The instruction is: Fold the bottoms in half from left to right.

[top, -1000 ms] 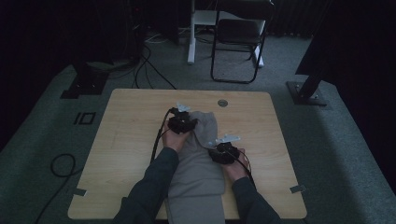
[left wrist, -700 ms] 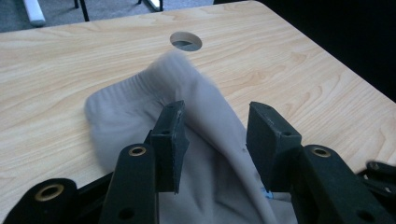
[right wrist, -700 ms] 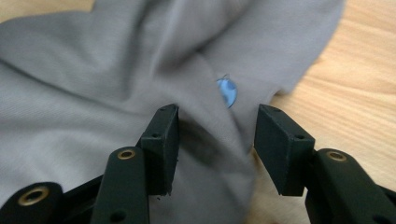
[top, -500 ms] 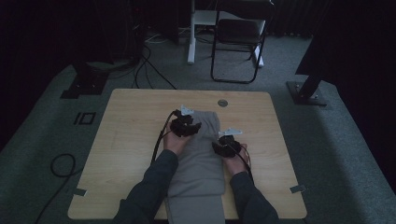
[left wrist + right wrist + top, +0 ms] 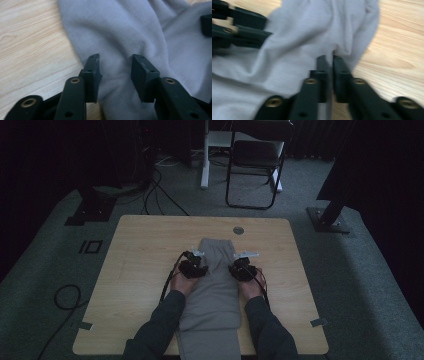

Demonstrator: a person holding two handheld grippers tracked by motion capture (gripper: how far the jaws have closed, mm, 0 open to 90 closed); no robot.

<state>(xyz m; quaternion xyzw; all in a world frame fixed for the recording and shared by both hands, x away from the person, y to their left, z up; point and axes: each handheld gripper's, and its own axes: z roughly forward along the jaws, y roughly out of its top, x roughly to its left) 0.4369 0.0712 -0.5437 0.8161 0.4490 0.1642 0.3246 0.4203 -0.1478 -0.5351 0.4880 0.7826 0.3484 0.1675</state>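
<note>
A: While the grey garment (image 5: 212, 285) lies mid-table, long axis running away from the person, what's the left gripper (image 5: 115, 72) doing?

B: Jaws apart over its left edge. The right gripper (image 5: 329, 62) pinches the right edge.

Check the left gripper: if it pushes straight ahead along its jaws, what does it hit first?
Most likely the grey garment. In the left gripper view the left gripper has its jaws apart over the cloth near its edge, and fabric lies right ahead of them. Whether the tips already touch it is unclear.
</note>
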